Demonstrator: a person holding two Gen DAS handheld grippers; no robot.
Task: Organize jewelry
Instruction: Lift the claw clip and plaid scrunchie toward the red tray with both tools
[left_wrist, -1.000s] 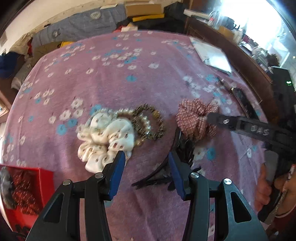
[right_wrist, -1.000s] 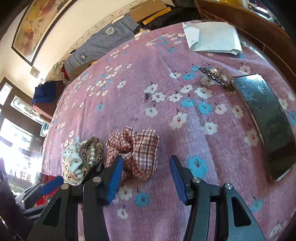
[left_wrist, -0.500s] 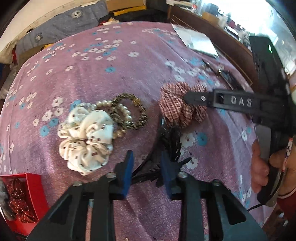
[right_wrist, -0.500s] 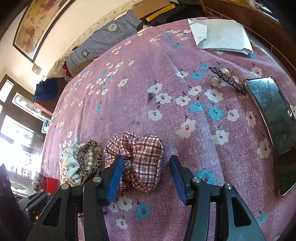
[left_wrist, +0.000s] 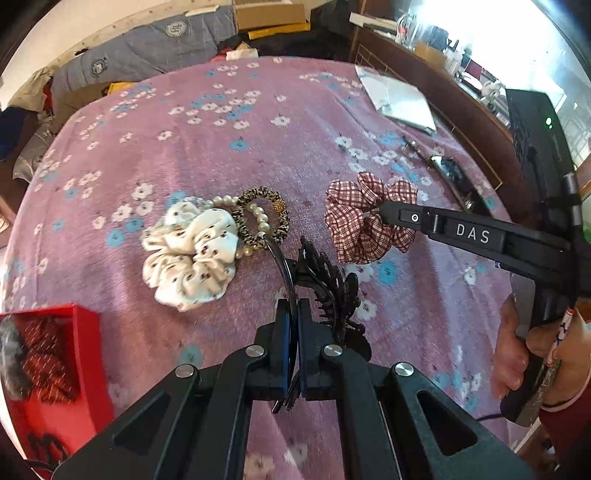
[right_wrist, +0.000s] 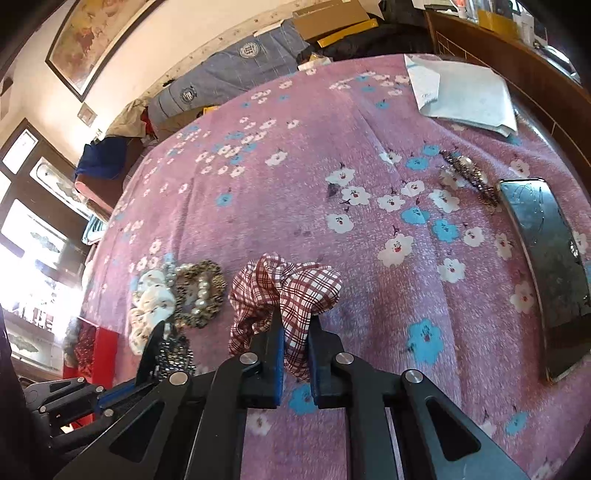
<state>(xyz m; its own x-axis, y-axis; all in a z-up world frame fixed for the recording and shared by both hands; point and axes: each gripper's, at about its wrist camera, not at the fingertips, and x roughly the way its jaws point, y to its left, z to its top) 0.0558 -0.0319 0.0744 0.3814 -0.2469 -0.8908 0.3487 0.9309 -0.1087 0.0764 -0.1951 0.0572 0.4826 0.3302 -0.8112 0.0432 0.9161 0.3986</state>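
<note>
Low in the left wrist view, the left gripper (left_wrist: 292, 317) is clamped on a thin black headband (left_wrist: 283, 271), beside a black toothed hair claw (left_wrist: 334, 284). Its jaws have just been closing. At mid-right, the right gripper (right_wrist: 294, 334) has pinched a fold of the red-and-white checked fabric scrunchie (right_wrist: 284, 284), its jaws also freshly closed. Left of centre lie a cream floral scrunchie (left_wrist: 190, 258), pearl bracelets (left_wrist: 255, 218) and a leopard-print band (left_wrist: 266, 195) on the pink flowered blanket (left_wrist: 229, 147). A red box (left_wrist: 85, 365) sits lower left.
</note>
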